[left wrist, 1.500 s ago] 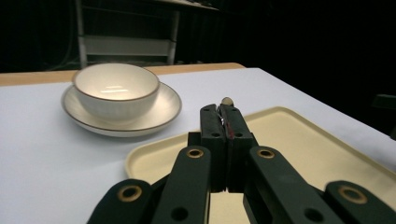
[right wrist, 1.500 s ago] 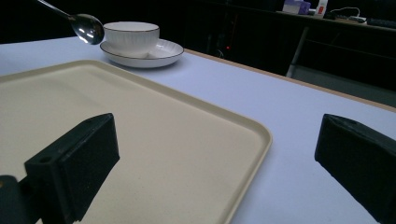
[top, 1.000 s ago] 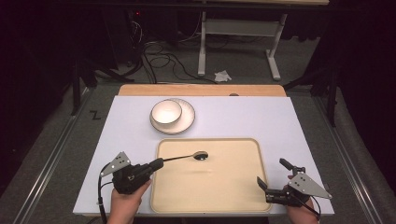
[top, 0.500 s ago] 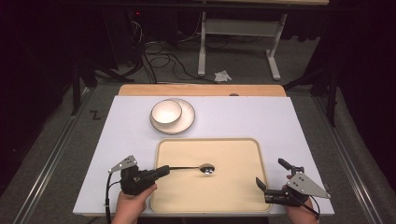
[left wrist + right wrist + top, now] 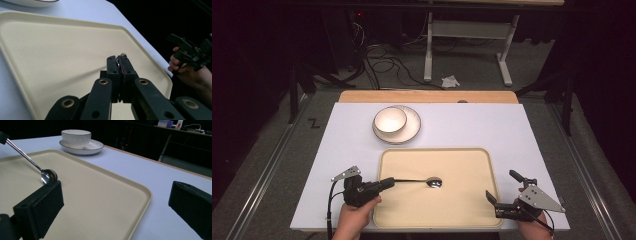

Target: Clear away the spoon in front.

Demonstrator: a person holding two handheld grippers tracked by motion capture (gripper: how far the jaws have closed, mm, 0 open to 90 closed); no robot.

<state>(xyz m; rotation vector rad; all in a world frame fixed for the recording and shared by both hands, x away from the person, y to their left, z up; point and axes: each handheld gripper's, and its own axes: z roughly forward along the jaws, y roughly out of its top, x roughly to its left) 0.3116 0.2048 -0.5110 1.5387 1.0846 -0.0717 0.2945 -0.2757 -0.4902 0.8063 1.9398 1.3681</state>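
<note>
A metal spoon (image 5: 432, 181) lies level over the beige tray (image 5: 437, 150), its bowl touching or just above the tray floor. My left gripper (image 5: 387, 183) is shut on the end of the spoon's handle at the tray's left rim. In the left gripper view the jaws (image 5: 119, 61) are pressed together on the thin handle, over the tray (image 5: 50, 42). My right gripper (image 5: 503, 186) stands open near the tray's front right corner with nothing in it. In the right gripper view its pads (image 5: 41, 203) stand wide apart, and the spoon (image 5: 48, 176) lies ahead to the left.
A white bowl (image 5: 390, 120) sits on a white plate (image 5: 413, 131) behind the tray, and both the bowl (image 5: 76, 135) and the plate (image 5: 94, 145) show in the right gripper view. The white table top (image 5: 512, 130) spreads around the tray. Beyond the far table edge are cables and a desk frame.
My left gripper has drawn back toward the front edge with the spoon. The spoon's bowl has shifted right and nearer on the tray. The right gripper has stayed put.
</note>
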